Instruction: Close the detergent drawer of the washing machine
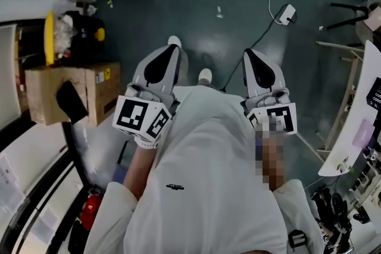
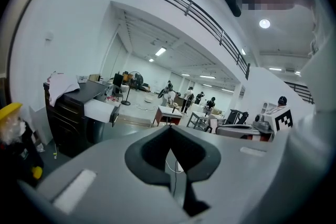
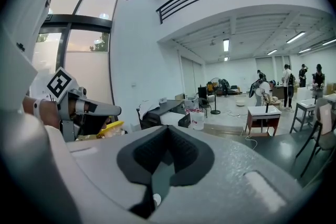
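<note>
No washing machine or detergent drawer shows in any view. In the head view both grippers are held side by side over a dark green floor, in front of a person in a white coat. The left gripper [image 1: 173, 43] has its jaws together with nothing between them. The right gripper [image 1: 247, 54] looks the same, shut and empty. In the left gripper view the left gripper [image 2: 169, 132] points across an open hall. In the right gripper view the right gripper [image 3: 167, 132] points towards a white wall and windows, with the left gripper's marker cube [image 3: 59, 84] at its left.
A cardboard box [image 1: 65, 92] and a yellow-lidded object [image 1: 49, 38] stand at the left. A cable with a white plug block [image 1: 287, 13] lies on the floor ahead. A white table edge [image 1: 357, 122] runs along the right. A black cabinet [image 2: 79, 113] and distant people are in the hall.
</note>
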